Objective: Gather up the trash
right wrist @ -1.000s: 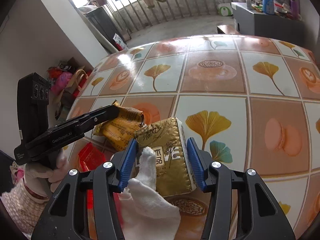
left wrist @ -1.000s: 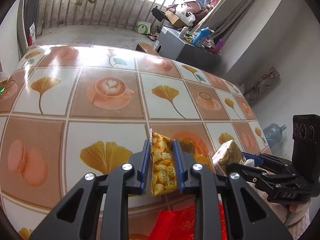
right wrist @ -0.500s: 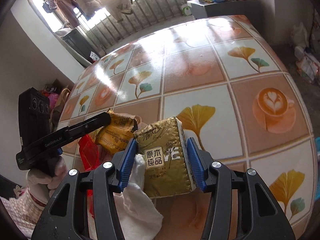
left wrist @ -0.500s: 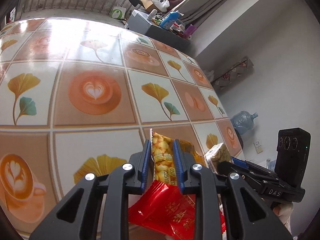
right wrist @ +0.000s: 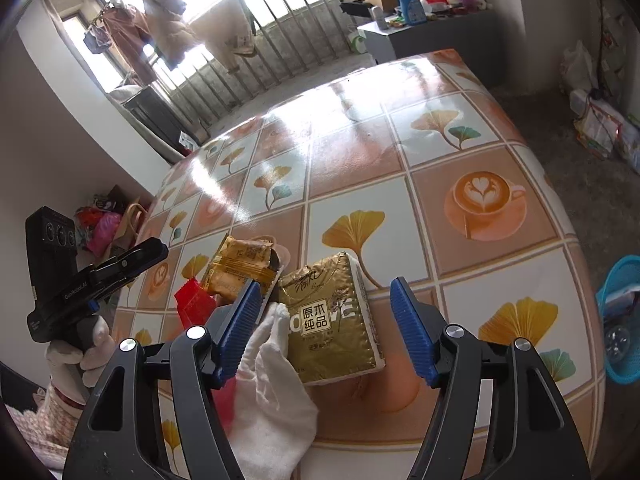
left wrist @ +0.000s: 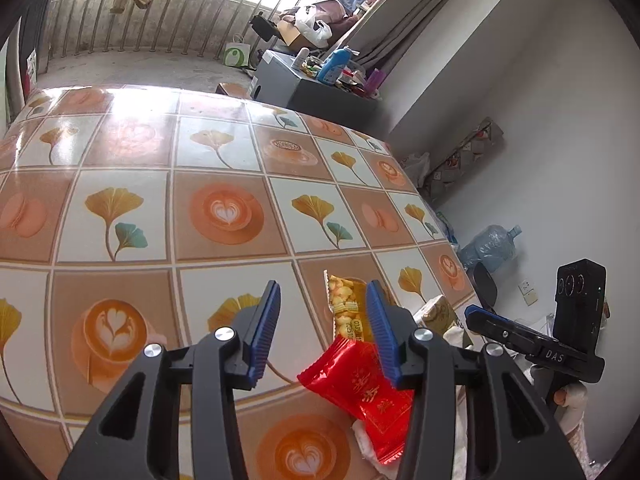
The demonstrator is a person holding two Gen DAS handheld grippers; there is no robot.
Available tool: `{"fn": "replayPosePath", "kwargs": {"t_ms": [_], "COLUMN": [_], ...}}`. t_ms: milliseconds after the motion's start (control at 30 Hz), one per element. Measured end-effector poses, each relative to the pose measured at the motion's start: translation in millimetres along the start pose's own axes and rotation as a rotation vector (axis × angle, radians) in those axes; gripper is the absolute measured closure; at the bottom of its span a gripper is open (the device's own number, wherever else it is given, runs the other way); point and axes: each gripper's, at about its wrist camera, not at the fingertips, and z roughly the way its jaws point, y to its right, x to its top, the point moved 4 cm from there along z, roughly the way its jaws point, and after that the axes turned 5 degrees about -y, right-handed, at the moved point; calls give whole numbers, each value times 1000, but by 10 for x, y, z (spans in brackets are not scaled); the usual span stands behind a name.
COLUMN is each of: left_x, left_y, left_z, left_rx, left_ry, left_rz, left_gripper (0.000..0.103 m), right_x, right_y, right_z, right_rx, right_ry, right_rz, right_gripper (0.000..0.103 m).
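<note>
Left claw [left wrist: 322, 330]: released, jaws spread, holding nothing. Just past right jaw: snack pack [left wrist: 345, 308], yellow, long axis running away along the fingers, lying on tabletop [left wrist: 224, 160]. Below it, partly under right jaw: red wrapper [left wrist: 360, 388], flat near tabletop's near edge. Further right: gold pack [left wrist: 438, 312], then right claw's body.

Right claw [right wrist: 326, 328]: released, jaws wide, holding nothing. Between jaws, nearer left one: gold pack [right wrist: 332, 320], long axis roughly along the fingers, resting on tabletop [right wrist: 400, 152]. Touching its left side: white cloth [right wrist: 272, 376], draped toward near edge. Beyond left jaw: snack pack [right wrist: 240, 266]; red wrapper [right wrist: 194, 304] beside it.

Grouping: all four items clustered at one tabletop corner, touching or just beside each other.

Off tabletop, lower right: blue basket [right wrist: 622, 320] on floor, likely trash destination.

Judgement: right claw nearer gold pack, already straddling it; left claw nearer snack pack and red wrapper, both off-centre toward right jaw.
</note>
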Motion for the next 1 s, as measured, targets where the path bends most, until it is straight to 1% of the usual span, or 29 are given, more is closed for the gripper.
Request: {"fn": "replayPosePath", "kwargs": {"t_ms": [167,233,300,333,367,433,533,567,633,700,833,867,933,1000], "left_x": [-237,-336,-434,-488,-544,-652,-791,-827,-884,-917,-943,-939,-903,-849], "left_y": [118,276,474,572,667,830,979,1003,1019,995,910,889,845,811], "left_z": [-79,-85,-77,-60,-39,21,133,170,245,309,387,400,410,394], "left_rx": [-32,-69,-110,-121,-120,-100,-33,-7,67,129,186,190,181,139], "left_ry": [-58,-77,-94,-108,-119,-135,-155,-160,-162,-165,-177,-180,-183,-189], "left_rz": [41,100,185,233,285,394,521,556,622,669,697,696,674,630], "left_gripper": [60,60,59,55,53,47,46,46,46,46,47,48,58,65], "right_x": [-125,-148,-161,-158,-156,-148,-159,-160,-171,-181,-176,-177,-176,-174], "right_y": [-1,20,45,51,55,56,76,81,96,94,115,120,127,128], "right_z": [30,58,58,60,62,65,55,57,63,72,89,88,86,82], "right_rx": [3,-1,0,1,2,-1,0,1,2,4,7,8,8,9], "right_ry": [-12,-20,-21,-21,-21,-21,-22,-23,-24,-26,-32,-33,-35,-35], "right_rz": [0,7,15,18,19,19,26,29,35,41,42,43,44,43], "right_gripper": [39,39,39,39,39,39,39,39,39,39,39,39,39,39]}}
